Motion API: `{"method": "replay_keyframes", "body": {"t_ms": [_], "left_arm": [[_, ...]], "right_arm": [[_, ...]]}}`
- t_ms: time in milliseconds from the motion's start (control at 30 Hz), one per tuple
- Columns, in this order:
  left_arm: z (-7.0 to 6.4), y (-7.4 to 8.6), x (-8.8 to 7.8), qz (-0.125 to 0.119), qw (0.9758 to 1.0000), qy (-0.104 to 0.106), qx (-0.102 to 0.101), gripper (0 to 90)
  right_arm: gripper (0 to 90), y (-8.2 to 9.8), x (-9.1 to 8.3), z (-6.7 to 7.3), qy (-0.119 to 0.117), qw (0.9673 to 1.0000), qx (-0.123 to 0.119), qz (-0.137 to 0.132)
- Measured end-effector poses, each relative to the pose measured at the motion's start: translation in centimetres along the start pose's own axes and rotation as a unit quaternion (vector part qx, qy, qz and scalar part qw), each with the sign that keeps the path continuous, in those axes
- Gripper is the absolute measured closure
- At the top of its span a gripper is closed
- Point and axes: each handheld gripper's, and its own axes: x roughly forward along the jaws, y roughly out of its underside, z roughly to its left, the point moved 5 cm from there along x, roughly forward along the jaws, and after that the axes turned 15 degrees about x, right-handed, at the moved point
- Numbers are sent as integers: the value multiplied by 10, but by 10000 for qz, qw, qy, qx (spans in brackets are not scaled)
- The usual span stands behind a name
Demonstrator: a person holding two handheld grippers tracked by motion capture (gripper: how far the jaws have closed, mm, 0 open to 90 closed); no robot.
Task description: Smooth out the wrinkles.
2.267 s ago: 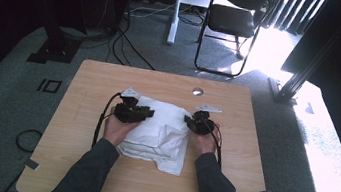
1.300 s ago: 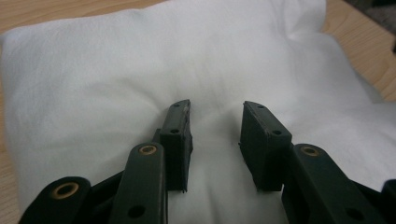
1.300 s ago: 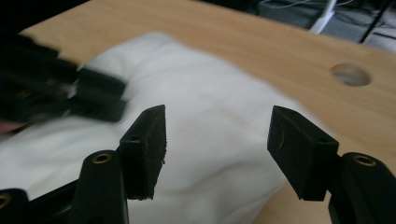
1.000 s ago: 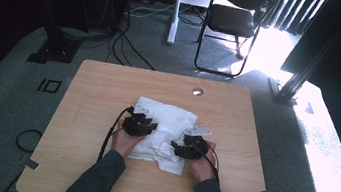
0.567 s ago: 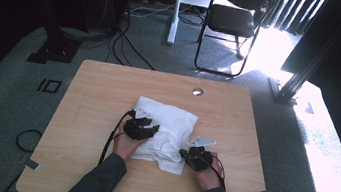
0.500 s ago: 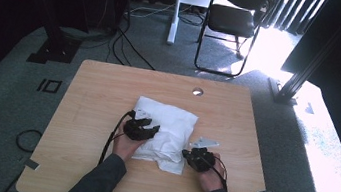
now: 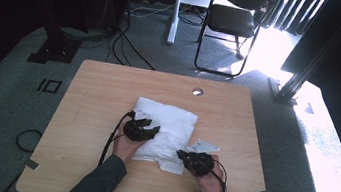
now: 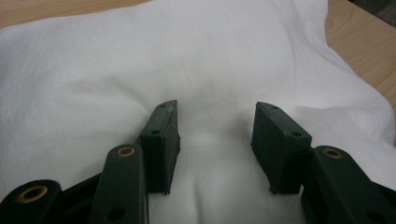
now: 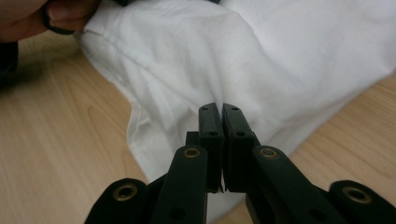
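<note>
- A white cloth (image 7: 166, 128), folded into a thick, puffy bundle, lies a little on the person's side of the middle of the wooden surface (image 7: 94, 85), with a loose flap trailing toward the near edge.
- The left tongs (image 7: 141, 130) rest on top of the bundle near its left side. In the left gripper view the jaws stand apart with the soft white fabric (image 8: 210, 70) under and between them, pinching nothing; they have just been opening, and nothing is clamped.
- The right tongs (image 7: 193, 161) sit at the near right corner of the cloth. In the right gripper view their jaws have just closed and meet pad to pad, apparently pinching a thin layer of the hemmed flap (image 9: 154, 126) that runs under them.
- The step in hand looks like folding or tidying the cloth: the right side takes the loose corner while the left side pins the bulk.
- To do it well, I judge the left tongs should press flat on the bundle so it does not slide.
- The right tongs should hold the corner by the hem, lift only enough to clear the surface, then carry the flap over the stack.
- The main risks are the thin layer slipping out and the whole bundle dragging.
</note>
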Motion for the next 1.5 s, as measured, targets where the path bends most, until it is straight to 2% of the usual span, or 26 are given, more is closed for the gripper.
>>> {"method": "replay_keyframes", "body": {"t_ms": [133, 167, 200, 267, 300, 333, 367, 400, 433, 467, 500, 533, 567, 667, 700, 733, 767, 800, 833, 900, 967, 1000, 1100, 1233, 1300, 1500], "left_arm": [[-1, 0, -1, -10, 10000, 2, -20, 490], [-2, -2, -4, -57, 9999, 16, -89, 479], [-2, -2, -4, -57, 9999, 16, -89, 468], [-7, -7, -21, -257, 9995, -38, -166, 469], [-9, -8, -26, -331, 9993, -14, -149, 468], [-9, -8, -26, -331, 9993, -14, -149, 466], [-13, -9, -43, -446, 9989, -103, 18, 461], [-13, -9, -43, -446, 9989, -103, 18, 460], [-10, -5, -63, -534, 9978, -379, 120, 459], [-10, -5, -63, -534, 9978, -379, 120, 460], [-4, 1, -77, -682, 9965, -484, -15, 462], [-4, 1, -77, -682, 9965, -484, -15, 464], [3, 12, -86, -569, 9968, -509, -237, 466], [7, 23, -86, -439, 9976, -391, -360, 468], [6, 34, -84, -298, 9985, -270, -371, 469], [6, 34, -84, -298, 9985, -270, -371, 469], [4, 42, -80, -281, 9986, -143, -415, 466], [4, 42, -80, -281, 9986, -143, -415, 465], [2, 45, -80, -298, 9986, -164, -413, 465], [0, 45, -81, -284, 9987, -140, -394, 460], [-2, 45, -82, -251, 9990, -101, -363, 460], [-3, 45, -82, -238, 9991, -72, -354, 458], [-5, 47, -82, -188, 9994, -23, -294, 458], [-7, 50, -84, -173, 9995, 21, -274, 458], [-10, 57, -87, -123, 9998, 42, -173, 461], [-14, 64, -82, 14, 9999, 27, -100, 471]], "right_arm": [[888, 10, -6, 0, 14, 9999, -73, 98], [879, 20, -3, 2, -43, 9993, -136, 338], [872, 23, -1, 3, -40, 9990, -170, 414], [800, 28, 1, 5, -71, 9983, -238, 530], [700, 26, -1, 5, -83, 9987, -207, 457], [700, 26, -1, 5, -83, 9987, -207, 457], [550, 16, -9, 4, -79, 9999, -54, 112], [550, 16, -9, 4, -79, 9999, -54, 112], [470, 1, -19, 4, -77, 9993, 130, -329], [458, -8, -22, 5, -98, 9984, 206, -525], [450, -16, -23, 8, -101, 9972, 258, -697], [450, -16, -23, 8, -101, 9972, 258, -697], [441, -29, -15, 14, -174, 9962, 327, -785], [419, -38, 0, 17, -76, 9958, 402, -819], [419, -41, 0, 18, -148, 9941, 525, -933], [419, -41, 0, 18, -148, 9941, 525, -933], [418, -49, -8, 21, -234, 9904, 617, -1211], [418, -49, -8, 21, -234, 9904, 617, -1211], [416, -54, -12, 24, -91, 9914, 504, -1203], [415, -55, -10, 22, 12, 9919, 500, -1166], [415, -54, -7, 20, -32, 9923, 526, -1117], [404, -45, 6, 18, -98, 9955, 577, -745], [418, -26, 25, 15, 12, 9979, 592, -256], [425, -18, 31, 15, 100, 9984, 548, -108], [426, -8, 34, 12, 272, 9985, 481, 35], [440, 1, 41, 7, 355, 9975, 597, 143]]}}
